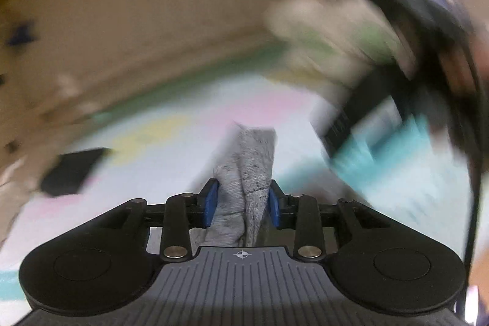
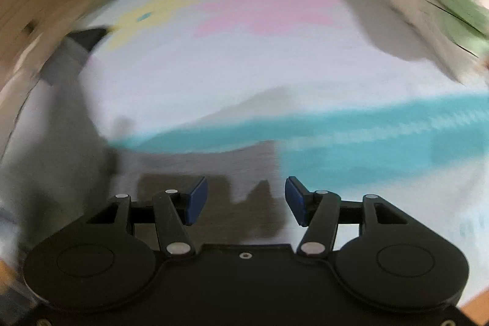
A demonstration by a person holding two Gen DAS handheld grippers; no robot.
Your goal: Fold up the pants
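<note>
The left gripper point(image 1: 243, 203) grips a bunched grey knit pants fabric point(image 1: 244, 173) at lower centre, the right gripper point(image 2: 246, 200) is open and empty, so folding seems unfinished.

Left claw point(image 1: 243, 200) clamped on a bunched fold of grey ribbed pants point(image 1: 247, 170), blue pads point(image 1: 211, 202) pressing the cloth from both sides, fabric rising upright between them. Beneath, heavily blurred: a pale sheet point(image 1: 189, 142) with pink, yellow and turquoise patches. Flat black object point(image 1: 73, 171) lying at left on that sheet. Upper right, a smeared dark shape point(image 1: 412, 51), too blurred to identify. Tan wall point(image 1: 152, 5) behind.
</note>
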